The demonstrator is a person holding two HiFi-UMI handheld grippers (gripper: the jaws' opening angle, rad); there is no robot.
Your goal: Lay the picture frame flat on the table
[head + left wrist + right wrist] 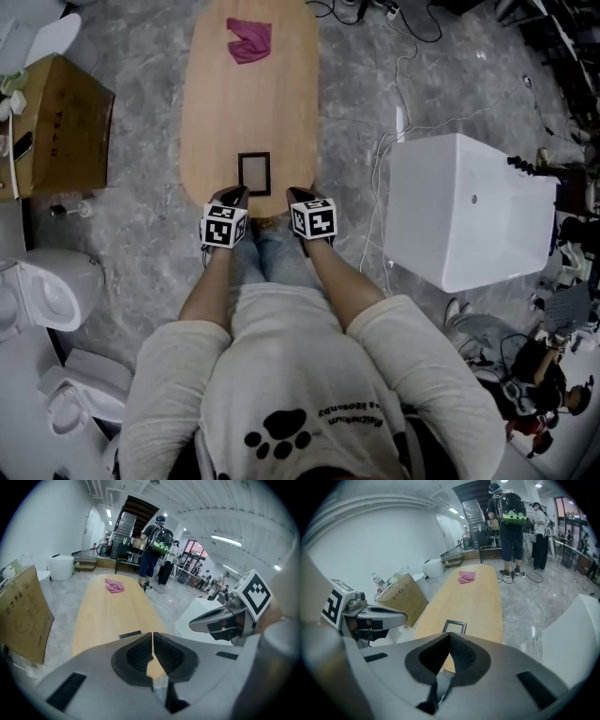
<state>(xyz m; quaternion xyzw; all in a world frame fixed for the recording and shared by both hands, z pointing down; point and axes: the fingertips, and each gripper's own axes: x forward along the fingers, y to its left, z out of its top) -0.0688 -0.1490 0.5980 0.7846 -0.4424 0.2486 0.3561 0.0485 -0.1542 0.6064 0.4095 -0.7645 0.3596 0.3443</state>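
Note:
A small black picture frame [254,172] lies flat on the long wooden table [216,112], close to its near end. It shows as a thin dark strip [130,633] in the left gripper view and as a flat rectangle [454,626] in the right gripper view. My left gripper [234,194] hovers at the table's near edge, just left of the frame, jaws shut and empty [153,633]. My right gripper [298,195] is level with it on the frame's right, also shut with nothing in it [449,633]. Neither gripper touches the frame.
A pink cloth [248,39] lies at the table's far end. A cardboard box [56,122] stands on the floor to the left, a large white box [469,211] to the right, with cables [403,84] between. People stand beyond the table [511,522].

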